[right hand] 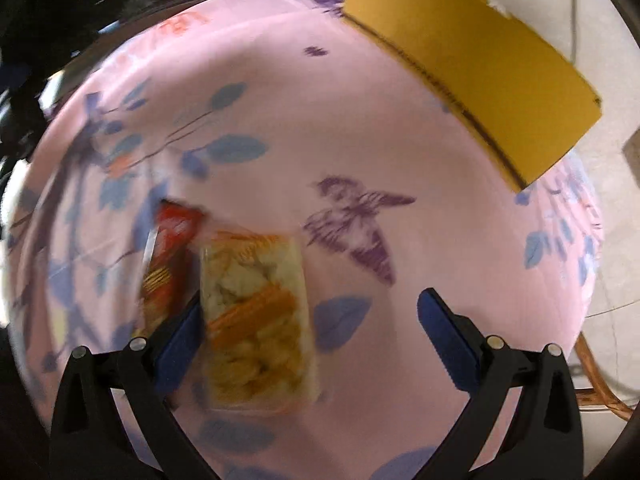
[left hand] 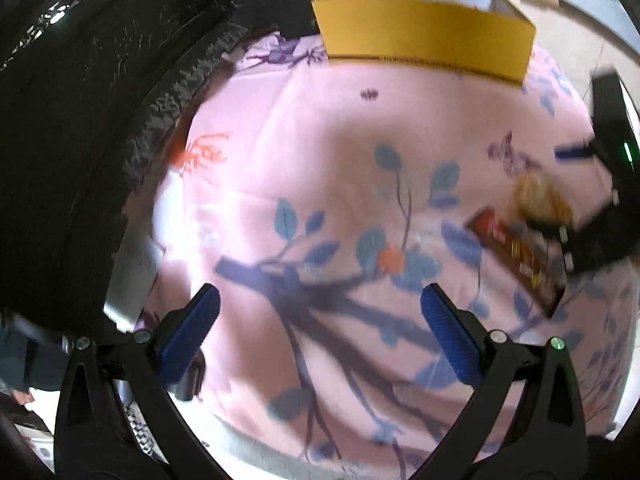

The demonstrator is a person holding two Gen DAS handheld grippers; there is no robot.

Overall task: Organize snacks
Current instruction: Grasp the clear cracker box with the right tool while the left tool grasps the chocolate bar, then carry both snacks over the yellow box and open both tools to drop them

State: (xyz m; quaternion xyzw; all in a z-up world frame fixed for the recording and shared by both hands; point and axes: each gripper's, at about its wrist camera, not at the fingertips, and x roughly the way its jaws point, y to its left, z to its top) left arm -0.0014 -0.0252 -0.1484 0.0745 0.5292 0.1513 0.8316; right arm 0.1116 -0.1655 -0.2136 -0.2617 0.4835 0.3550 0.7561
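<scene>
A clear packet of yellow-orange snacks [right hand: 256, 316] lies on the pink flowered cloth [right hand: 360, 128], between the fingers of my right gripper [right hand: 308, 320], which is open around it, left finger beside it. A red-brown snack bar [right hand: 168, 256] lies just left of the packet. In the left wrist view both snacks show at the right: the bar [left hand: 516, 252] and the packet [left hand: 540, 196], with the right gripper [left hand: 592, 184] over them. My left gripper [left hand: 320, 312] is open and empty above the cloth. A yellow cardboard box [left hand: 424, 36] stands at the far edge; it also shows in the right wrist view [right hand: 480, 68].
A dark carved piece of furniture [left hand: 80, 120] runs along the left of the table. Pale floor tiles [right hand: 612, 216] lie beyond the table's right edge, with a wicker rim [right hand: 600, 384] low at the right.
</scene>
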